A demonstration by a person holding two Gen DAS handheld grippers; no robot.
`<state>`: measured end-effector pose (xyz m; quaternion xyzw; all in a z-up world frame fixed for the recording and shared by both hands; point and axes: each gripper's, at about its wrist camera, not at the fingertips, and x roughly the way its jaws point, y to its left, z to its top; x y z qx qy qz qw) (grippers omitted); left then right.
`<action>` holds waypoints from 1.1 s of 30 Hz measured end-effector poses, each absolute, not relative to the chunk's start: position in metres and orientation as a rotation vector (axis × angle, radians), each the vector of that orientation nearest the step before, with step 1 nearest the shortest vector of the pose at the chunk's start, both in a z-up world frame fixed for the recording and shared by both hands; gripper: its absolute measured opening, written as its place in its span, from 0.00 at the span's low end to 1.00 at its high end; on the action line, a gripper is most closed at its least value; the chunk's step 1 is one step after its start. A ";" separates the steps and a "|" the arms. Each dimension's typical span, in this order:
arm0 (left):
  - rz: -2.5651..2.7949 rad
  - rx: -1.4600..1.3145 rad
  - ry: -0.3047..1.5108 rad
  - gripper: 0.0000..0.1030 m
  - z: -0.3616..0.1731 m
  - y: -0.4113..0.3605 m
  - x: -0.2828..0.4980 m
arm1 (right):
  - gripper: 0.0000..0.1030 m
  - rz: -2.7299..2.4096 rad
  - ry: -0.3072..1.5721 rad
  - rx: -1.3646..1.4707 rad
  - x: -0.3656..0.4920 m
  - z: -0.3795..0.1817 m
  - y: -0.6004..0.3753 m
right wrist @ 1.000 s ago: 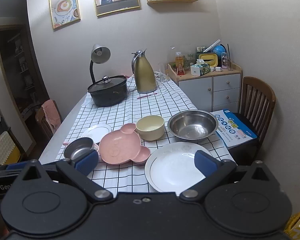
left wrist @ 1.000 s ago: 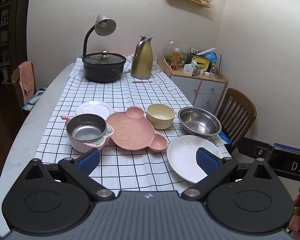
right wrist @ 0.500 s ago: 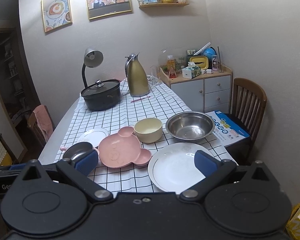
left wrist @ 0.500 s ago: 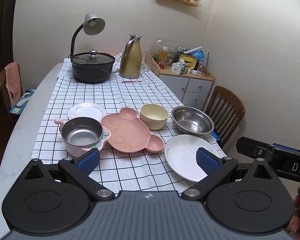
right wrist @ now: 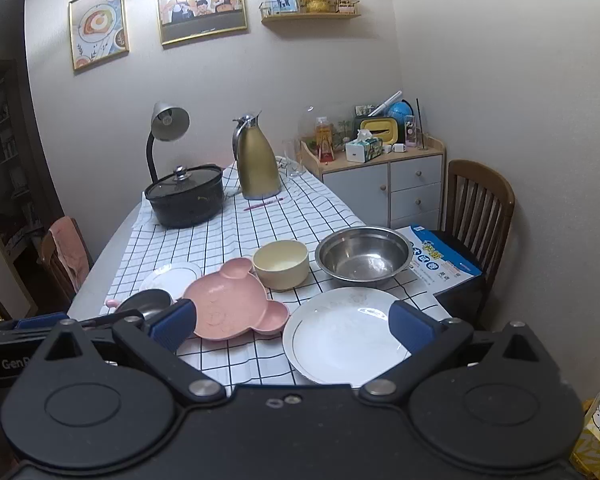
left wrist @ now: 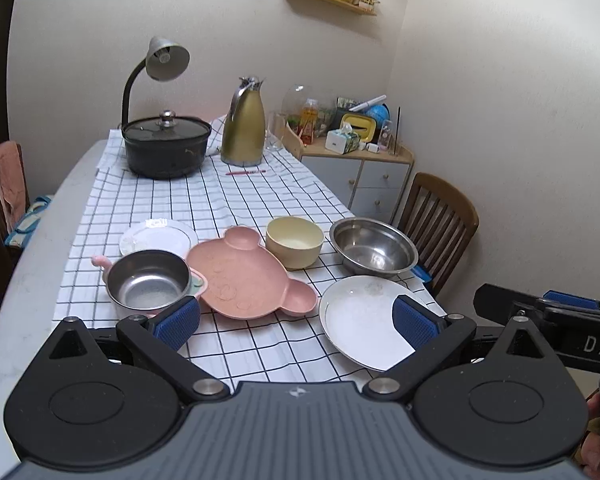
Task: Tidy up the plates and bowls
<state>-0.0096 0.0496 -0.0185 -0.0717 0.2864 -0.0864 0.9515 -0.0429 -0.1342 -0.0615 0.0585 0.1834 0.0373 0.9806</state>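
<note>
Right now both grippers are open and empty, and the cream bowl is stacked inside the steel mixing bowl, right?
Not quite. The cream bowl stands on the tablecloth beside the steel mixing bowl, not inside it; the right wrist view shows this. Both the left gripper and right gripper are open and empty.

A home dining room: checked tablecloth [right wrist: 236, 236], wooden chair [right wrist: 480, 208], framed pictures [right wrist: 200, 0].

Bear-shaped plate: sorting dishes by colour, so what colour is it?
Pink; the bear-shaped plate shows best in the left wrist view.
</note>
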 end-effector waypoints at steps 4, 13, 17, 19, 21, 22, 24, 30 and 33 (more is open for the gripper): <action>-0.149 -0.144 0.617 1.00 -0.031 0.035 0.011 | 1.00 0.062 0.396 0.108 -0.024 -0.066 -0.152; -0.127 -0.107 0.707 1.00 -0.075 -0.022 0.073 | 0.96 0.127 0.553 -0.010 0.063 -0.100 -0.207; -0.136 -0.129 0.760 1.00 -0.096 -0.042 0.103 | 0.92 0.168 0.621 -0.104 0.108 -0.118 -0.221; -0.137 -0.133 0.780 0.99 -0.107 -0.049 0.116 | 0.91 0.192 0.653 -0.150 0.129 -0.127 -0.229; -0.118 -0.128 0.812 0.99 -0.118 -0.056 0.129 | 0.86 0.206 0.685 -0.180 0.149 -0.137 -0.235; -0.105 -0.124 0.828 0.99 -0.124 -0.058 0.134 | 0.84 0.209 0.702 -0.185 0.158 -0.142 -0.238; -0.093 -0.117 0.857 0.99 -0.133 -0.062 0.143 | 0.78 0.221 0.732 -0.187 0.176 -0.151 -0.244; -0.065 -0.142 0.952 0.75 -0.155 -0.061 0.163 | 0.68 0.255 0.820 -0.155 0.207 -0.172 -0.260; -0.057 -0.154 0.990 0.65 -0.162 -0.060 0.170 | 0.66 0.289 0.835 -0.141 0.214 -0.174 -0.264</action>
